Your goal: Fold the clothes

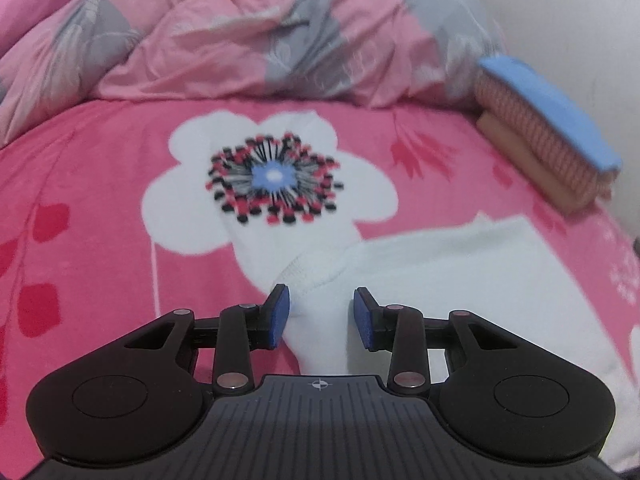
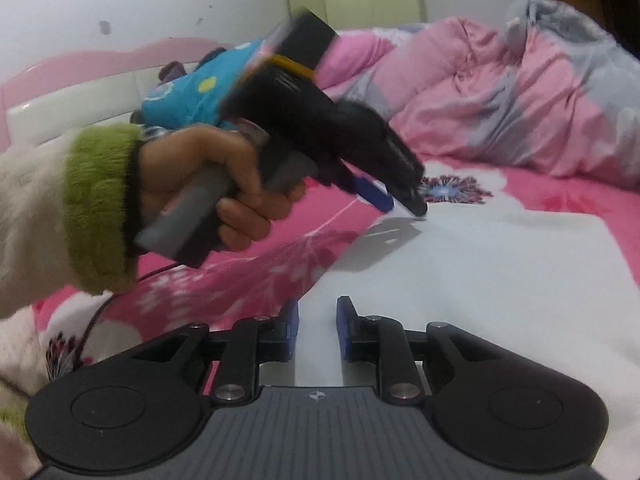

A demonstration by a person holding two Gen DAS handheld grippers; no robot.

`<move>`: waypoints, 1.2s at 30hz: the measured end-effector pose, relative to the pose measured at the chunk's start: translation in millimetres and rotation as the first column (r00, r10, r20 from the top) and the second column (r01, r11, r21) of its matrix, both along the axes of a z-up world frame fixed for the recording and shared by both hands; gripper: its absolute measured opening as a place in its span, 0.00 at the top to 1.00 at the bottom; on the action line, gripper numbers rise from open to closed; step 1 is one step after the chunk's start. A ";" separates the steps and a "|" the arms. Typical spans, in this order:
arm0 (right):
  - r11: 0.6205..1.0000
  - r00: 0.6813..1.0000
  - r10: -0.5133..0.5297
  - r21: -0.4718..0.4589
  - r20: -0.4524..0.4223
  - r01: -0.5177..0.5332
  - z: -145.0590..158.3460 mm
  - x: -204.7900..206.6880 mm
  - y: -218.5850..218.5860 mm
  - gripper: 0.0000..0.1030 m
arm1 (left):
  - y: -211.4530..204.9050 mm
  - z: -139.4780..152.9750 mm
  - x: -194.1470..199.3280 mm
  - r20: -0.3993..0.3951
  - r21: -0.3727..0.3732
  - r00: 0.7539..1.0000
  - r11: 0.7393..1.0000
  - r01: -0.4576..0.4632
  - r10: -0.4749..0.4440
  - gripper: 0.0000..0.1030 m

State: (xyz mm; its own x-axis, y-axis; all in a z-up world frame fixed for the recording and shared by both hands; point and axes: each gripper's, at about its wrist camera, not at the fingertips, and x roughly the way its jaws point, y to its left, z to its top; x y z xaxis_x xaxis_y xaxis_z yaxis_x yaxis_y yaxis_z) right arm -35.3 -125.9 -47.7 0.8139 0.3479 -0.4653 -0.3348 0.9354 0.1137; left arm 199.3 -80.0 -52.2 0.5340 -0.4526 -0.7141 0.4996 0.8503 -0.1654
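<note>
A white garment lies spread flat on the pink flowered bedsheet. My left gripper is open, its blue pads on either side of the garment's ribbed corner edge. In the right wrist view the white garment fills the middle and right. My right gripper is open with a narrower gap, and the garment's near left edge lies between its pads. A hand in a green-cuffed sleeve holds the blurred left gripper, tips down at the garment's far left corner.
A stack of folded clothes with a blue piece on top sits at the bed's right back by the wall. A crumpled pink and grey quilt fills the far side. A blue patterned cushion leans at the headboard.
</note>
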 end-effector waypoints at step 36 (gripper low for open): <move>0.891 0.891 -0.451 0.083 0.056 0.446 -27.3 -73.0 -92.0 0.79 | -155.6 -0.1 -82.3 0.159 0.219 0.915 0.917 0.334 -0.371 0.62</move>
